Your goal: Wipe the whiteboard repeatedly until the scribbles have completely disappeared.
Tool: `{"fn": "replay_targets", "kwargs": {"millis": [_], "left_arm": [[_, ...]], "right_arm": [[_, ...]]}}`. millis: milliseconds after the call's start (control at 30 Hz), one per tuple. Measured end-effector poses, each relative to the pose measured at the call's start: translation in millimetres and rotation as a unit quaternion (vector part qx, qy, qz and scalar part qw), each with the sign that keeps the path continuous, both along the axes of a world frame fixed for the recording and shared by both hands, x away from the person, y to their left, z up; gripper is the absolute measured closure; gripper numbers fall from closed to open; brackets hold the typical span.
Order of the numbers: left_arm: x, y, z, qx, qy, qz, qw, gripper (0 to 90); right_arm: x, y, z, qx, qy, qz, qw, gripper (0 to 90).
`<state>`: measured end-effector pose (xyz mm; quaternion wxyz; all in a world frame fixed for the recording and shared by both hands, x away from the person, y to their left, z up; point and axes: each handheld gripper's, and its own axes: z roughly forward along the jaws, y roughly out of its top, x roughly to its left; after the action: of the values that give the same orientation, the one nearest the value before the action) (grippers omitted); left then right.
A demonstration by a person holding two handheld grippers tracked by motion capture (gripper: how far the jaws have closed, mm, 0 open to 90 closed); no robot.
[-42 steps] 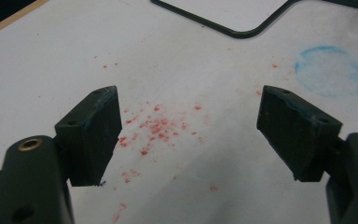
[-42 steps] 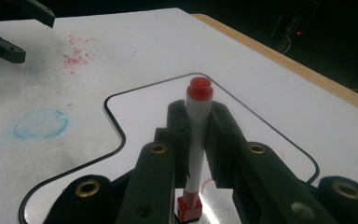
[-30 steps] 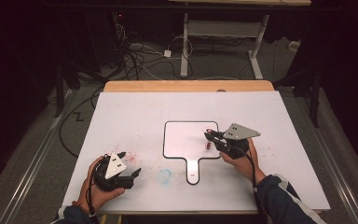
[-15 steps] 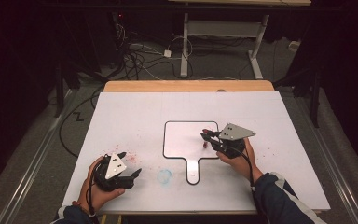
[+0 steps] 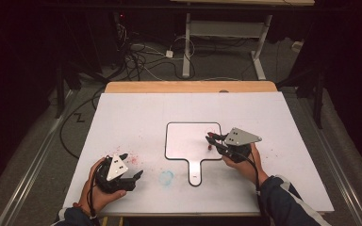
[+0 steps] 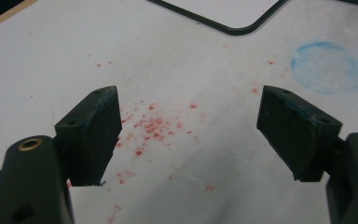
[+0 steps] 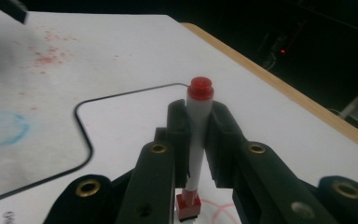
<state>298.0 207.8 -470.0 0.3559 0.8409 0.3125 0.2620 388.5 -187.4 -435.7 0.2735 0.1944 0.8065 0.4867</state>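
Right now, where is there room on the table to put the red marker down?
The far strip between the small whiteboard and the wooden edge is bare. The near left corner is crowded: the left tool, red specks and a blue ring.

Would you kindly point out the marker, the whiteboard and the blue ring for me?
marker (image 7: 198, 126), right gripper view, on its white barrel.
whiteboard (image 5: 188, 139), high view, on its bare white face.
blue ring (image 6: 328, 67), left gripper view, on the ring's pale middle.

no legible text, labels or numbers
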Motion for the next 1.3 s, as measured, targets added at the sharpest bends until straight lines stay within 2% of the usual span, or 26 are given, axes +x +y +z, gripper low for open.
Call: {"fn": "replay_targets", "kwargs": {"millis": [133,200,433,467,600,800,933,1067,1167,1300], "left_arm": [[0.2,0.0,-0.1,0.000,0.000,0.000,1.0000,21.0],[0.2,-0.1,-0.1,0.000,0.000,0.000,1.0000,21.0],[-0.1,0.2,0.2,0.000,0.001,0.000,1.0000,21.0],[-0.7,0.0,0.0,-0.003,0.007,0.002,1.0000,21.0],[-0.8,0.0,0.2,-0.003,0.007,0.002,1.0000,21.0],[0.3,-0.6,0.2,0.001,0.001,-0.002,1.0000,21.0],[0.2,-1.4,-0.6,-0.002,0.008,0.000,1.0000,21.0],[0.1,-1.2,-0.6,-0.002,0.008,0.000,1.0000,21.0],[0.1,-1.2,-0.8,-0.002,0.009,0.000,1.0000,21.0],[0.6,-1.5,-0.5,0.002,0.003,-0.004,1.0000,21.0]], "right_arm": [[6.4,-9.2,0.5,-0.009,-0.009,-0.027,0.9996,81.6],[7.9,-12.9,0.9,-0.006,-0.005,-0.035,0.9993,81.6],[6.2,-18.0,3.6,-0.017,-0.001,-0.040,0.9991,81.6],[6.5,-19.1,3.9,-0.016,0.000,-0.044,0.9989,81.6],[7.6,-22.5,4.3,-0.011,0.006,-0.051,0.9986,81.6],[12.3,-12.8,1.3,0.002,0.002,-0.036,0.9993,81.6],[14.7,-2.5,-0.2,0.026,0.019,-0.018,0.9993,81.6],[10.4,6.5,-1.0,0.026,0.018,0.003,0.9995,81.6],[10.1,6.2,-0.4,0.017,0.012,0.000,0.9998,81.6],[15.7,-2.6,-0.3,-0.003,-0.007,-0.031,0.9995,81.6]]}}
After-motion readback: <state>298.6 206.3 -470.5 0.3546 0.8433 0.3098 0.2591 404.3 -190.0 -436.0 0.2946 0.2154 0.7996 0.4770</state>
